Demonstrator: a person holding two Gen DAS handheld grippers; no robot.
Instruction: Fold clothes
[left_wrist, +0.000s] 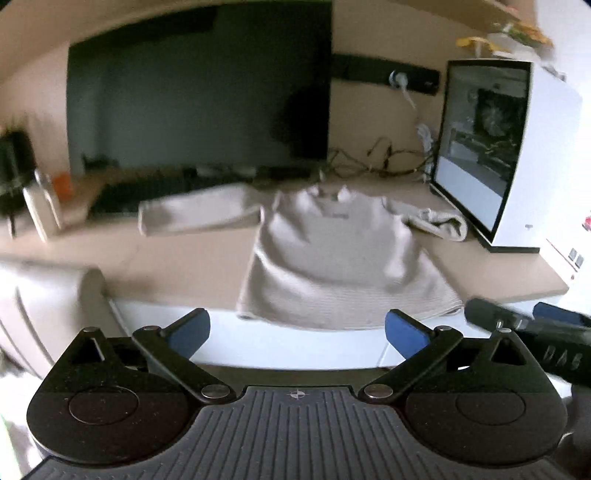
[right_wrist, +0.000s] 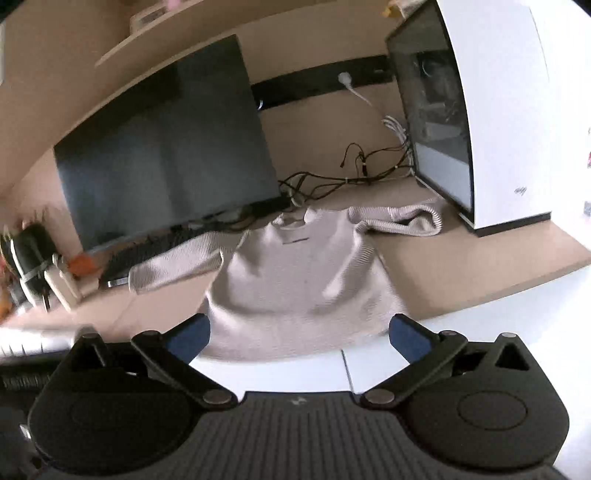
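At front edge of tan desk (left_wrist: 498, 266), pale grey ribbed knit sweater (left_wrist: 332, 251) lies flat w/ hem overhanging, both grippers, left (left_wrist: 297, 328) & right (right_wrist: 299, 334), wide open & empty; soft, light, floppy, prob best pinched at hem corners/sleeve cuffs.

Sweater (left_wrist: 332, 251): pale grey-beige, finely ribbed with thin stripes, small dark label mark at neck. Desk (left_wrist: 177, 266): light tan. Monitor (left_wrist: 199, 96): black screen, dark. Keyboard (right_wrist: 147, 254): black. Computer case (left_wrist: 532, 155): white shell, black-framed glass side panel. Cables (right_wrist: 351, 177): black, some white. Wall strip (right_wrist: 317, 85): black. Left gripper (left_wrist: 297, 325): black body, blue finger pads. Right gripper (right_wrist: 299, 332): black body, blue pads, ribbed grey centre plate.
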